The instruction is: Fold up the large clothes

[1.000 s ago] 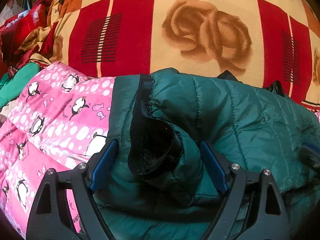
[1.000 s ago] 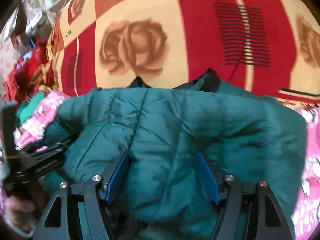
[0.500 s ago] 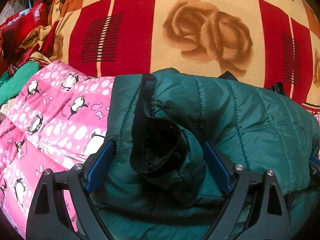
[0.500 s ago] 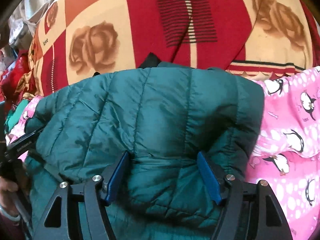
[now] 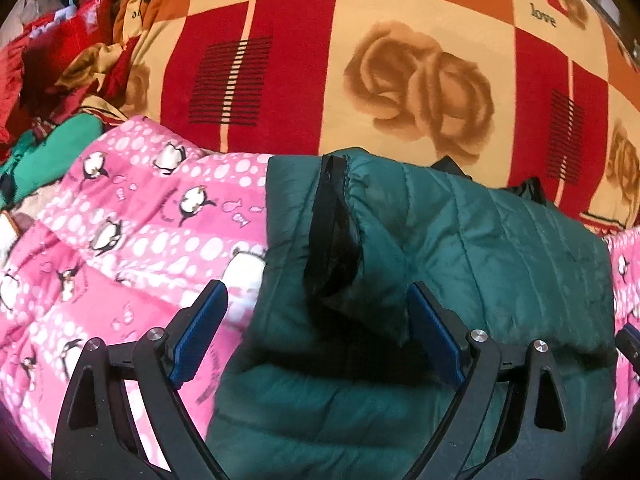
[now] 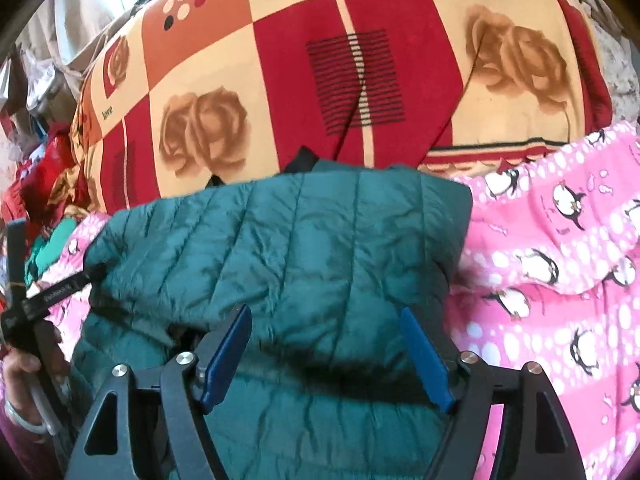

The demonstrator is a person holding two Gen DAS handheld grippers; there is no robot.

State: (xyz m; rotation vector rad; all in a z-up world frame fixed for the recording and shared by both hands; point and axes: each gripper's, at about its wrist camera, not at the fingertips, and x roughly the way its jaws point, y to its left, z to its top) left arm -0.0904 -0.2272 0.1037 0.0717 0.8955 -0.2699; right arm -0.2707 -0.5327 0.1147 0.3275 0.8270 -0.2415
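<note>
A dark green quilted puffer jacket point(image 5: 480, 248) lies folded on a pink penguin-print quilt point(image 5: 132, 232). A sleeve end with a black lining point(image 5: 332, 248) is folded over on its left side. My left gripper point(image 5: 316, 328) is open, just above the jacket's near left edge, holding nothing. In the right wrist view the jacket point(image 6: 300, 248) fills the middle. My right gripper point(image 6: 326, 352) is open over its near edge, empty. The left gripper's black tool point(image 6: 44, 300) shows at the far left there.
A red, orange and cream blanket with roses point(image 5: 400, 72) covers the bed behind the jacket. Red and green clothes point(image 5: 52, 92) are heaped at the far left. The pink quilt point(image 6: 560, 260) spreads to the right of the jacket.
Both grippers have drawn back from the jacket and stay open. The sleeve end has settled flatter. The right wrist view has swung to the right, showing more pink quilt.
</note>
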